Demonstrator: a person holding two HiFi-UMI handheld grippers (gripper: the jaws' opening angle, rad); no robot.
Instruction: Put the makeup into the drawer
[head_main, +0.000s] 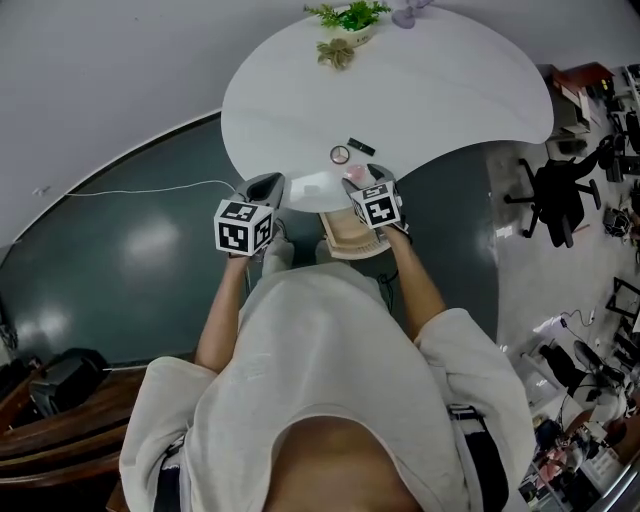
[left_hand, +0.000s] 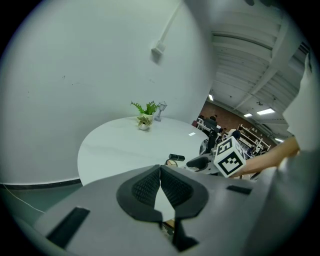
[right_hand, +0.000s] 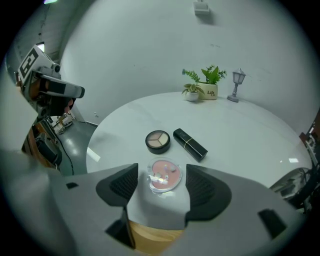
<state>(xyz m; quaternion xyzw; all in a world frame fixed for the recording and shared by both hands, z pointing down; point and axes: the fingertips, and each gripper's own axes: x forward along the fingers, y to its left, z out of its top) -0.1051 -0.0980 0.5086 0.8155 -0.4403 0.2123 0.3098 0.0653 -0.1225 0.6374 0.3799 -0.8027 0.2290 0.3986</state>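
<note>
Three makeup items lie on the white round table near its front edge: a clear pink compact, a round eyeshadow palette and a black lipstick tube. My right gripper is open, its jaws on either side of the pink compact without touching it. Below the table edge is the open wooden drawer. The head view shows the palette, the lipstick and the right gripper; the pink compact is hidden there. My left gripper is shut and empty, left of the drawer.
Two small potted plants and a tiny lamp figure stand at the table's far edge. A white cable runs over the dark green floor at left. An office chair and cluttered desks are to the right.
</note>
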